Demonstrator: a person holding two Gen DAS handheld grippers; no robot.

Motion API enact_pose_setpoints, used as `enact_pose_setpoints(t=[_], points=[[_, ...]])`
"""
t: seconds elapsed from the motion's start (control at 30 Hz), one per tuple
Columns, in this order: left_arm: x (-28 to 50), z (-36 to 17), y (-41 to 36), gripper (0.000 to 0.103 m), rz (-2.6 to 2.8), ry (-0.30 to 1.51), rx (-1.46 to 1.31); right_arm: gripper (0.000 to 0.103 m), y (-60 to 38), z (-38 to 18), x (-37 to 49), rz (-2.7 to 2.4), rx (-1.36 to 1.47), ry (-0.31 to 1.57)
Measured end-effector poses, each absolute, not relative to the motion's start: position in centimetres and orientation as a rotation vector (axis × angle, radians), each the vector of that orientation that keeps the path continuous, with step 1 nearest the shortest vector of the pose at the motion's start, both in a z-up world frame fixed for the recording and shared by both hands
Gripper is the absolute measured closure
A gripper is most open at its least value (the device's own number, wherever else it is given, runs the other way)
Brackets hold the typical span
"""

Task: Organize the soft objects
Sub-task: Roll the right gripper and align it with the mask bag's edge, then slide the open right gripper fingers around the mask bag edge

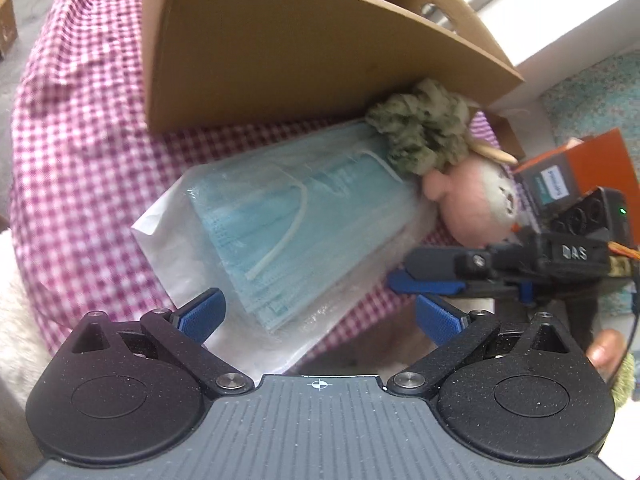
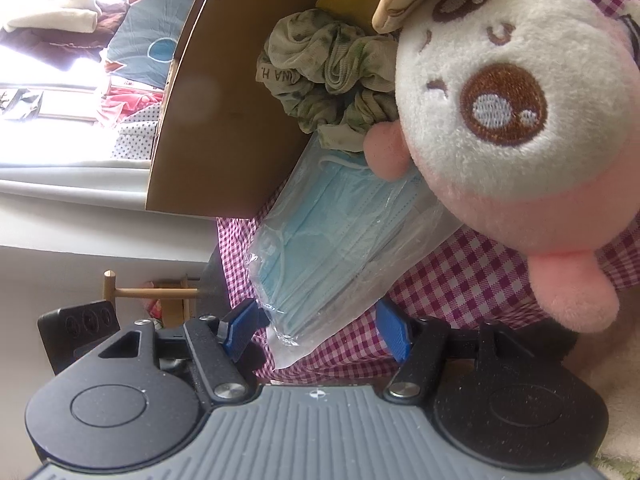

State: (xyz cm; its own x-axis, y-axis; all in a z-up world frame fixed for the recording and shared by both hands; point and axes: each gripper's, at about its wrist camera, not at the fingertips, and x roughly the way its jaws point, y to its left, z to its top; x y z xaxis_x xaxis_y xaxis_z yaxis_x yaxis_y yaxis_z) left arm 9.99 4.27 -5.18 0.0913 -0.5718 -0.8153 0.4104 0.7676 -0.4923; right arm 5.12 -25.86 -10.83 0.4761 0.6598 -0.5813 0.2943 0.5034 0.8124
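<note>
Left wrist: left gripper (image 1: 318,316) open, empty, over pack of blue masks (image 1: 304,220) on checked cloth (image 1: 80,160), by cardboard box (image 1: 280,52); scrunchie (image 1: 420,132) + plush (image 1: 472,204) beside. Right wrist: right gripper (image 2: 316,330) open, pack's (image 2: 332,248) end btwn pads, not pressed

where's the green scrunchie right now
The green scrunchie lies on the checked cloth against the cardboard box, touching the mask pack and plush toy.

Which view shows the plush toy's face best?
The right wrist view: the plush toy fills the upper right, its embroidered eyes and mouth plain. The left wrist view shows it small at the right, mostly its pink side, partly behind the right gripper.
</note>
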Motion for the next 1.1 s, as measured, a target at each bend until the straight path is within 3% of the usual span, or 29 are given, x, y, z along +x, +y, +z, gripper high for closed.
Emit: enact_pose_setpoints(t=[0.4,0.83,1.1], points=[[7.1,-3.9,3.7,0.001,-0.693,1.170,-0.047,0.035,-26.0,-10.9,4.9,0.276,1.076,1.091],[11.6,-2.6,5.1,0.002,-0.600,1.052,-0.040,0.035,-26.2,-11.3,5.1,0.270,1.103,1.092],[13.6,-4.0,4.5,0.002,-0.624,1.092,-0.059,0.035,-26.6,-11.9,5.1,0.273,1.149,1.083]])
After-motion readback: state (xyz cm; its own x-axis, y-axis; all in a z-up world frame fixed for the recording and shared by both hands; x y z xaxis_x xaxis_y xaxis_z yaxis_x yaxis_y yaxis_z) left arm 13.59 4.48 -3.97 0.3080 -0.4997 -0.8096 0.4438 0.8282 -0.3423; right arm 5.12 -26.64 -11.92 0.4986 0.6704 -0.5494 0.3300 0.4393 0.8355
